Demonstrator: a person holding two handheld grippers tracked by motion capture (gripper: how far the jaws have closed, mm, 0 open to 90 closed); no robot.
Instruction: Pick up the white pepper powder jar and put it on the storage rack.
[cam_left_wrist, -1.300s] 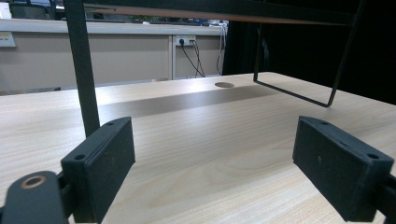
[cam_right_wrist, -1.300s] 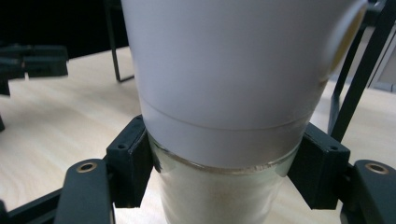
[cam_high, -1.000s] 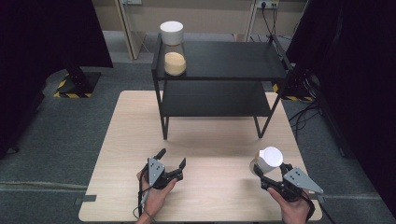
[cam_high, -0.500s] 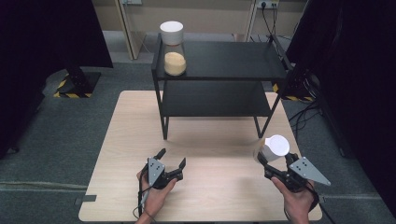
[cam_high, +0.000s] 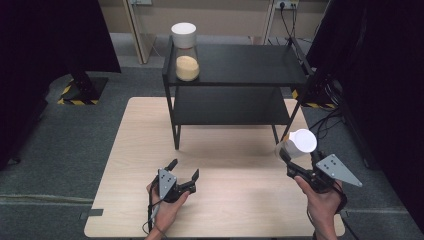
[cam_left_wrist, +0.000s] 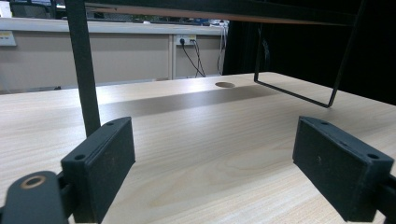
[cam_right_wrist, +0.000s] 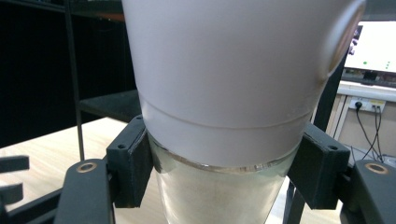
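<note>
Standing on grey carpet, a pale wooden table (cam_high: 135, 150) with a round cable hole (cam_left_wrist: 225, 85) and a black two-tier metal shelf (cam_high: 240, 65) at its far half. Dark curtains to left and right; a beige wall with sockets behind, cables trailing down; a black stand with yellow-black hazard stripes (cam_high: 70, 92) on the floor at left. On the shelf's top tier, near its left end: a glass jar with a white lid (cam_high: 184, 35), sandy yellow filling in its lower part.

Near the table's front edge, left of centre: left gripper (cam_high: 184, 170) in a hand, low over the wood, jaws wide apart with nothing between them, only bare tabletop past the pads (cam_left_wrist: 107, 158) in the left gripper view.

At the front right: right gripper (cam_high: 285, 159) clamped tight on a second jar with a white lid (cam_high: 300, 142), pads (cam_right_wrist: 130, 163) pressing the glass just below the lid, pale content inside the glass. Jar clear of the table, tilted, just before the shelf's right front leg.

Compared with a second ago: right hand and jar higher and a little farther forward, off the tabletop; grip unchanged. Left gripper in the same spot, same spread. Jar on the shelf unmoved.
</note>
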